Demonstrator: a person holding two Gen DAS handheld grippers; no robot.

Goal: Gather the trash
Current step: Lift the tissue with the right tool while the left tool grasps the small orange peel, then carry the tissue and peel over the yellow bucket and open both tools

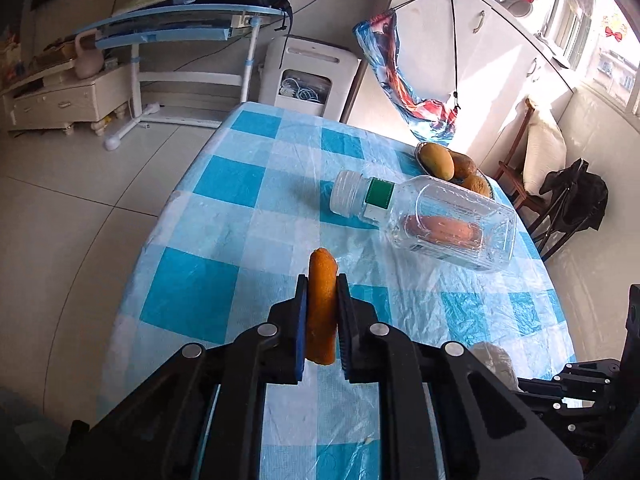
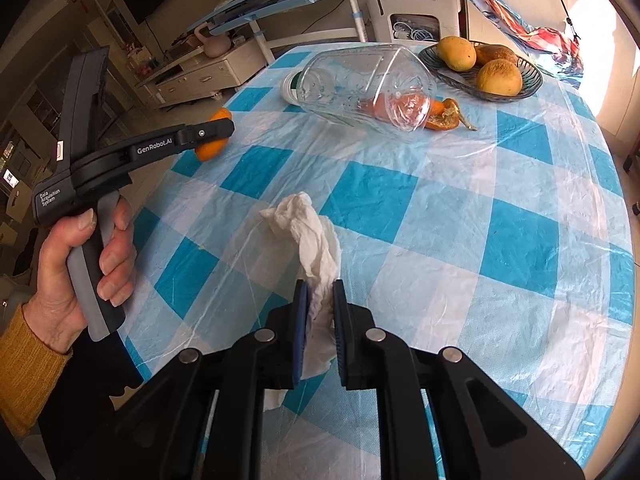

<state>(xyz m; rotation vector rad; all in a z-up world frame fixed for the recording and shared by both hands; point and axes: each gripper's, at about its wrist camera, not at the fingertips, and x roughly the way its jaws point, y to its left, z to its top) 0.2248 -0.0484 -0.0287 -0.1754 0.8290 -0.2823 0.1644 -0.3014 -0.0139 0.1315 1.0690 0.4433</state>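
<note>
On a round bench (image 2: 520, 200) under a blue-and-white checked plastic cover, two hand-held grippers each hold a piece of trash. A clear plastic bottle (image 1: 432, 220) lies on its side near the middle and serves as the landmark.

Left gripper (image 1: 322, 308): its jaws are closed on a strip of orange peel (image 1: 322, 300), which stands upright between the blue pads. The right wrist view shows this gripper lifted above the bench edge, to the left of the bottle, with a bare hand (image 2: 92, 264) around its handle.

Right gripper (image 2: 320, 312): its jaws are pinched on a crumpled white tissue (image 2: 312, 236). The tissue trails forward from the pads toward the bottle; whether its far end touches the bench I cannot tell.

Another peel (image 2: 440, 114) lies on the bench behind the bottle, partly seen through it, touching or just beside it. Beyond the bottle sits a dark basket (image 2: 532, 76) of yellow fruit (image 2: 456, 53), which does not look like trash.

No bin or bag shows in either view.

Judged from this, the pick-up step is done for two items, and carrying them off to a bin comes next. That calls for keeping both grips firm while swinging away from the bench. The bottle and the peel by it are left to collect.
</note>
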